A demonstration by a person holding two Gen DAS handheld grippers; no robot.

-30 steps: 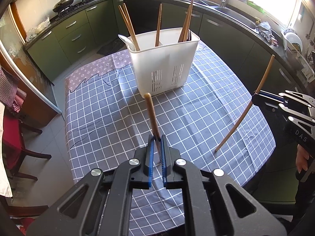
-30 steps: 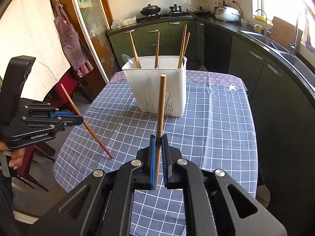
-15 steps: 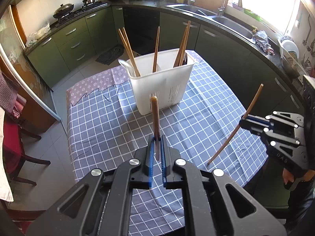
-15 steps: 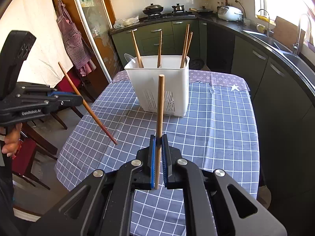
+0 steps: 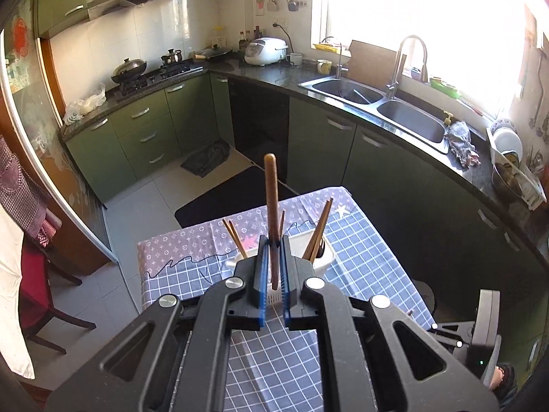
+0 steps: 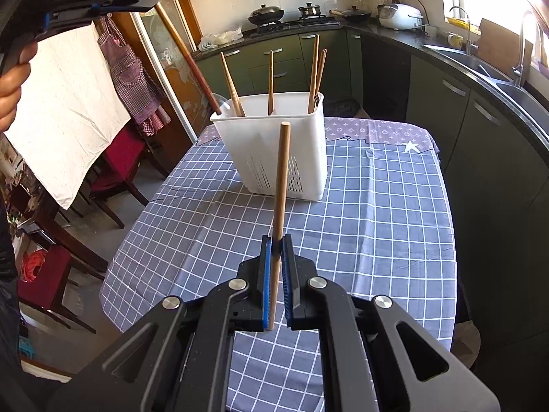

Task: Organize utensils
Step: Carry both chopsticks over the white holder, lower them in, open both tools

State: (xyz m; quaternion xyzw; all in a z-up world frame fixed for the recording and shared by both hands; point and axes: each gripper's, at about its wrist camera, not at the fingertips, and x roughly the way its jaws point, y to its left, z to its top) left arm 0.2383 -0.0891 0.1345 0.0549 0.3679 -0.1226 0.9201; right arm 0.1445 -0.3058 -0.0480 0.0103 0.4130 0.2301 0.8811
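Above the table, left gripper clamping a chopstick, now raised, tip slanting into the caddy, right gripper gripping a stick upright, short of caddy.

Two grippers, each clamping one wooden chopstick: left gripper with a dark one, right gripper with a pale one. One white utensil caddy holds four chopsticks. One checked tablecloth
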